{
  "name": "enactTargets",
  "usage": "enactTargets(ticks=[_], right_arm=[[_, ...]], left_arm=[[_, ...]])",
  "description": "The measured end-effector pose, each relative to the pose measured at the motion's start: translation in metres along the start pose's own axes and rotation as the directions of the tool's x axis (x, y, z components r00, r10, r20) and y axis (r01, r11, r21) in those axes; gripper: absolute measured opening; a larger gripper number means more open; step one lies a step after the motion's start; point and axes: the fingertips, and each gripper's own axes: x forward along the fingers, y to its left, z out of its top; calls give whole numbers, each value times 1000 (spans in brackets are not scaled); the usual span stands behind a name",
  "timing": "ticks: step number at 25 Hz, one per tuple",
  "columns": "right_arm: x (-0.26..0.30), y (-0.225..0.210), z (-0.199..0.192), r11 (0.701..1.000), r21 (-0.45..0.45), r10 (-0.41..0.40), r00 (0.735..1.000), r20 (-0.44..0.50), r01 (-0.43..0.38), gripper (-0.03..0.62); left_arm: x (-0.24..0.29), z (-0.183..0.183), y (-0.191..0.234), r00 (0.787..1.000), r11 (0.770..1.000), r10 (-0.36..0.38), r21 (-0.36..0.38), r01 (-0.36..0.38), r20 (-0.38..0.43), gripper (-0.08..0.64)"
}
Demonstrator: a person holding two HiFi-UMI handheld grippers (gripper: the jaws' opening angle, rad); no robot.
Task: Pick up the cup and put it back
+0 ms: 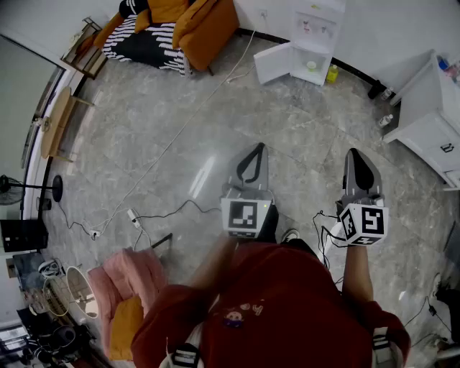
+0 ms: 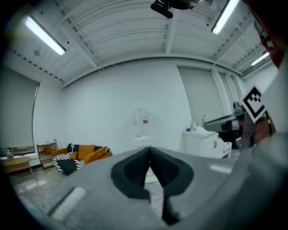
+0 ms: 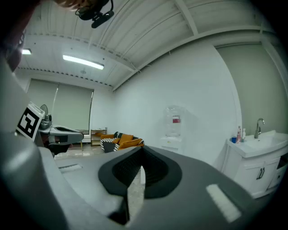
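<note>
The person in a red sweater (image 1: 280,302) is standing on a glossy grey marbled floor (image 1: 180,122), holding both grippers out toward 12 o'clock, well above the tiles. The left gripper (image 1: 256,148) is keeping its jaws pressed together with nothing between them. The right gripper (image 1: 357,154) is likewise closed and empty.

A white water dispenser (image 1: 316,29) is standing against the wall at 1 o'clock with its lower door hanging open. A small pale round thing (image 1: 310,65) is sitting inside; whether it is the cup cannot be told. A yellow bottle (image 1: 332,72) is standing on the floor just beside the dispenser.

An orange sofa (image 1: 205,21) is sitting at 11 o'clock and a white sink cabinet (image 1: 431,115) at 3 o'clock. A white cable (image 1: 180,136) is trailing across the floor to a power strip (image 1: 134,218) at 9 o'clock, and a pink chair (image 1: 126,284) is standing at 8 o'clock.
</note>
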Motion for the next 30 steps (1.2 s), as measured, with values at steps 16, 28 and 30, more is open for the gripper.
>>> enactTargets(ticks=[16,28,30], right_arm=[[-124,-4,-21,999,29,-42,999,0,42,2],[-47,-14,-23,995,74,-71,997,-27,73,2],[-28,-14,-24,995,65,-72,996,-48,75,2]], left_arm=[[-86,2,-81,1000,1000,-9,-9,9,10,0],[-25,-4,-40,1000,999,-28,-17,28,7,0],[-9,-7,-28,999,999,-37,-24,37,7,0]])
